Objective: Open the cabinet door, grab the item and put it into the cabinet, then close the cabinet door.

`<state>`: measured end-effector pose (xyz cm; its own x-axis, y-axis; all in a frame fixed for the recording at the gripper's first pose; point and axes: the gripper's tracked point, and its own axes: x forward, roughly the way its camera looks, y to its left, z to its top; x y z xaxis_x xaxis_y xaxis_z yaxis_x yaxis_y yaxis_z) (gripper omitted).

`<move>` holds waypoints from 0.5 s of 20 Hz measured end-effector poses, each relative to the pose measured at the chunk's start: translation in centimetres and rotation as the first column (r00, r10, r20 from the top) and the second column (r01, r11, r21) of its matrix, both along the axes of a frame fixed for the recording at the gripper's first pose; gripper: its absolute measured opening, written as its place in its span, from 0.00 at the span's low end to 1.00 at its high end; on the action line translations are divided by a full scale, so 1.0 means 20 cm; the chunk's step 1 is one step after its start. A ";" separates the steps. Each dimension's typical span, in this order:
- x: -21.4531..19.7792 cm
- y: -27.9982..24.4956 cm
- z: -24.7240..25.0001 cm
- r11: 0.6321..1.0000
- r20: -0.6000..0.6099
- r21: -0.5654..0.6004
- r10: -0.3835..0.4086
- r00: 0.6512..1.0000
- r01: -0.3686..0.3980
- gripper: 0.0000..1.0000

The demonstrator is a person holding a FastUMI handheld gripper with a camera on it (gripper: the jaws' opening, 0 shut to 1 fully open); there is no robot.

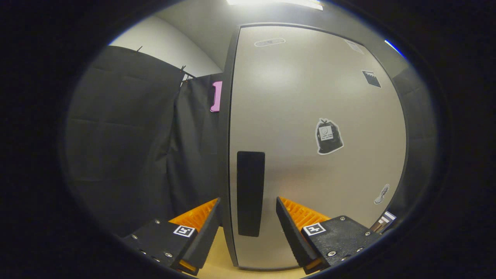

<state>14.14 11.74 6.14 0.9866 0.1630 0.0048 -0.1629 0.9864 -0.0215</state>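
Gripper (248,217) fingers stand spread apart, with nothing pressed between them, and a dark handle (250,193) shows in the gap just ahead of them. That handle is a flat, plain rectangle, long axis upright, set on the cabinet door (310,97) close to the door's left edge. The door is a smooth, pale beige panel, taller than wide, standing upright and facing the gripper squarely; it appears shut, lying within a dark frame (418,128) that runs up its left side, over the top and down the right. Several stickers sit on the panel beyond the right finger: one shaped like a dark tied bag (328,136) near the middle, a small dark square (371,78) higher up, and a small pale one (382,193) lower by the right frame. Below the fingers lies a light wooden table (217,263), which the door's bottom edge meets. Left of the frame hangs black cloth (128,147).
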 end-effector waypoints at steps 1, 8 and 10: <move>0.03 -0.01 -0.02 1.000 -0.022 0.013 -0.016 1.000 0.017 0.77; 0.01 0.02 -0.04 0.999 -0.044 0.006 0.051 0.998 -0.051 0.23; 0.00 0.02 -0.05 0.997 -0.055 0.011 0.080 0.995 -0.079 0.20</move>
<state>14.09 12.11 5.20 0.9693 0.2412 -0.0473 -0.2415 0.9704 -0.0019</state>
